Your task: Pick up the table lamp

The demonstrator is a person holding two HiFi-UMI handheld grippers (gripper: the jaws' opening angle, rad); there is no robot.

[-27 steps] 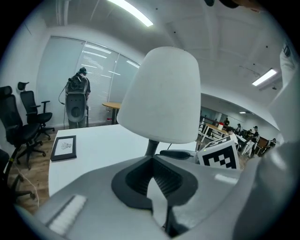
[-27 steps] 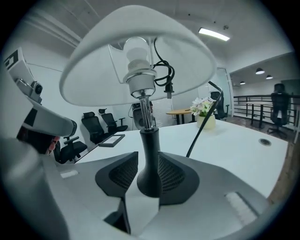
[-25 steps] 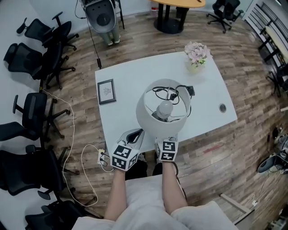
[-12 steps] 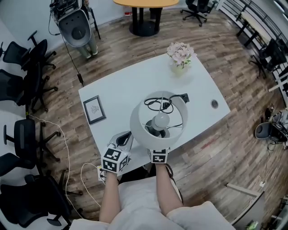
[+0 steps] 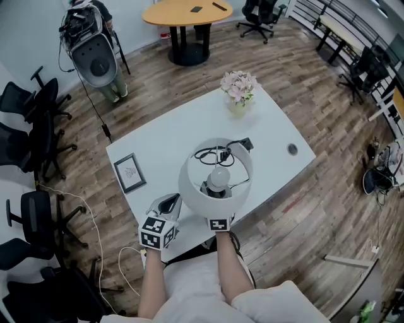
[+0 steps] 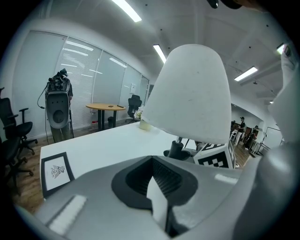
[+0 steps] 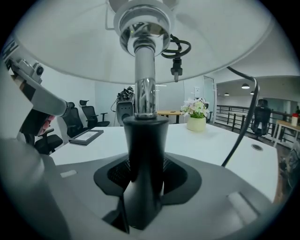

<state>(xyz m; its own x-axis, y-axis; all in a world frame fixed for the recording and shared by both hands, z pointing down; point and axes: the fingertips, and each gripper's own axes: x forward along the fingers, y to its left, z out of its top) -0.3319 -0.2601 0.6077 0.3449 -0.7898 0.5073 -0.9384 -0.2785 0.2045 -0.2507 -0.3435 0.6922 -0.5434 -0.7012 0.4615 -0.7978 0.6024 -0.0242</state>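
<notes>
The table lamp (image 5: 214, 176) has a white shade, a bare bulb, a chrome tube (image 7: 145, 93) and a black cone-shaped stem (image 7: 143, 159). It stands upright over the near edge of the white table (image 5: 164, 139). My right gripper (image 5: 218, 222) (image 7: 143, 187) is shut on the black stem under the shade. The lamp's black cord (image 5: 214, 153) lies coiled behind the shade. My left gripper (image 5: 165, 207) (image 6: 157, 197) sits just left of the lamp, shut with nothing in it. The shade (image 6: 192, 93) fills its view. Whether the lamp's foot touches the table cannot be told.
A framed picture (image 5: 129, 172) lies at the table's left. A vase of pink flowers (image 5: 238, 88) stands at the far edge, and a round cable hole (image 5: 291, 149) is at the right. Black office chairs (image 5: 31, 126) line the left, with a round wooden table (image 5: 183, 12) beyond.
The head view has swung and pulled back, so the table looks smaller and turned. The right gripper keeps its hold on the lamp stem and the left stays beside it.
</notes>
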